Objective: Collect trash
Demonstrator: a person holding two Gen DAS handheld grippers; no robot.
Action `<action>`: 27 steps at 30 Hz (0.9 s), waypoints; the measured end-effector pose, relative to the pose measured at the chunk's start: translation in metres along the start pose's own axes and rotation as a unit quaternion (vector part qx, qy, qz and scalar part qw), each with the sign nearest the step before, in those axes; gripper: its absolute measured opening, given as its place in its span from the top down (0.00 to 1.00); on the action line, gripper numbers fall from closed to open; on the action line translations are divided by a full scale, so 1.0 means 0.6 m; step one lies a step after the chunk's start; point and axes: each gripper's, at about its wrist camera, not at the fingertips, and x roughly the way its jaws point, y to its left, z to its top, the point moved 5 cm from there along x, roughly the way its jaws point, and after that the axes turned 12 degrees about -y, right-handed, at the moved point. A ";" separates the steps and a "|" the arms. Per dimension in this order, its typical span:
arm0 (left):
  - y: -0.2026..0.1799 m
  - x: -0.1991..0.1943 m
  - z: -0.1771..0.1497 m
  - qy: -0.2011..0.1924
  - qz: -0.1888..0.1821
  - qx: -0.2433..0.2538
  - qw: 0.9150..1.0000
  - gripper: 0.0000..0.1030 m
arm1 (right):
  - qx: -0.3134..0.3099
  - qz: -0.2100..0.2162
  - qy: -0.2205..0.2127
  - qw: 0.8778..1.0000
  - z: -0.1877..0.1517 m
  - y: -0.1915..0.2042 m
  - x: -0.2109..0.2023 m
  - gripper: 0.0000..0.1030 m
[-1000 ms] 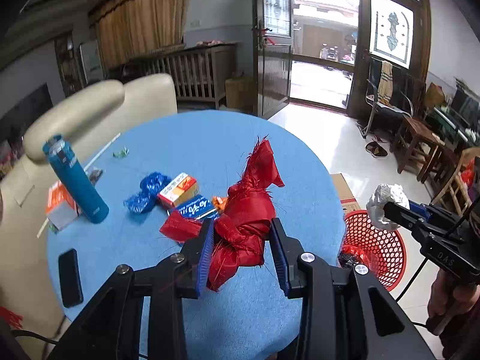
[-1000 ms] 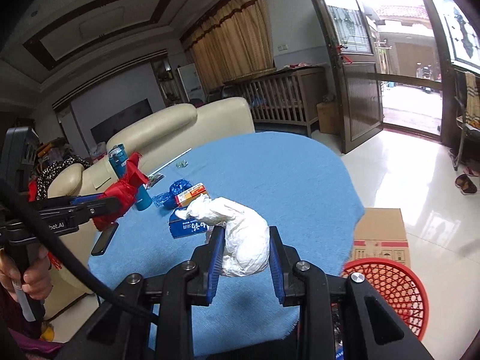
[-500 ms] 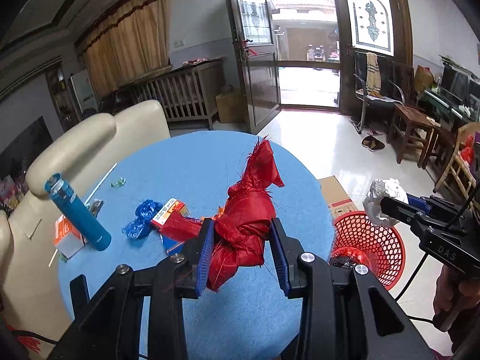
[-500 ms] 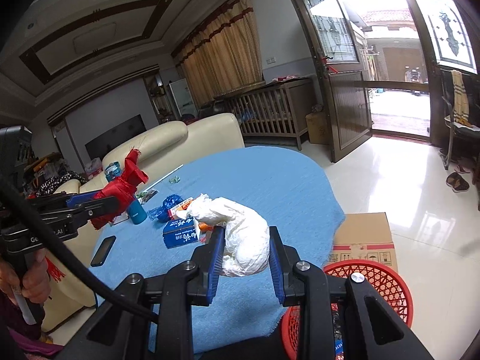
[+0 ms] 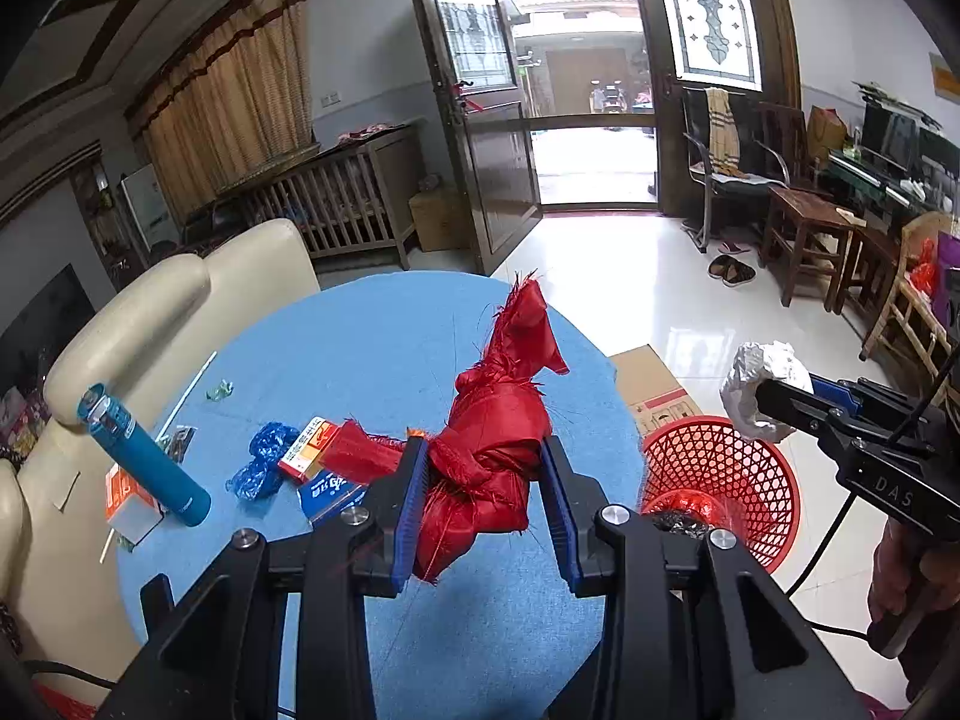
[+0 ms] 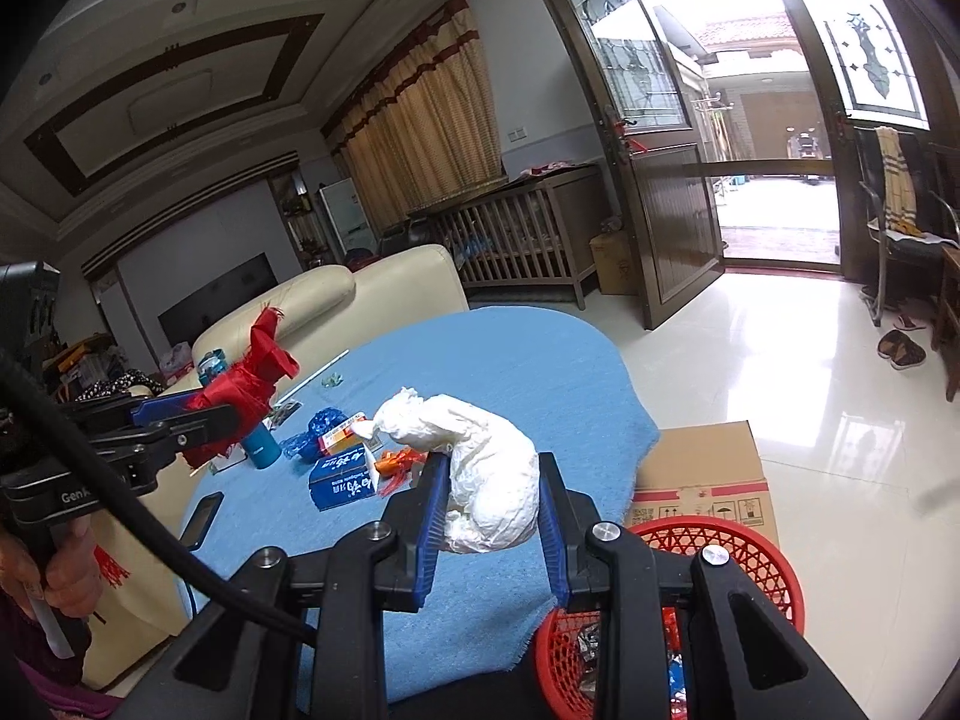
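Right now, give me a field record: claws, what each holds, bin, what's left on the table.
left claw: shut on red cloth wad, over the table
right claw: shut on white plastic wad, near the table edge by the bin
bin: red mesh basket on the floor beside the table, some trash inside
table: blue cover
left on table: blue wrapper, orange-white box, blue packet, teal bottle
beside bin: cardboard box
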 end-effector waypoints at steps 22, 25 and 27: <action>-0.061 0.024 0.012 0.015 -0.022 0.032 0.999 0.62 | 0.034 -0.021 -0.008 0.999 0.007 -0.036 -0.019 0.70; -0.067 0.027 0.012 0.017 -0.025 0.036 0.999 0.62 | 0.038 -0.024 -0.009 0.999 0.007 -0.040 -0.019 0.70; -0.071 0.030 0.011 0.020 -0.027 0.038 0.999 0.62 | 0.041 -0.025 -0.008 0.999 0.007 -0.044 -0.019 0.70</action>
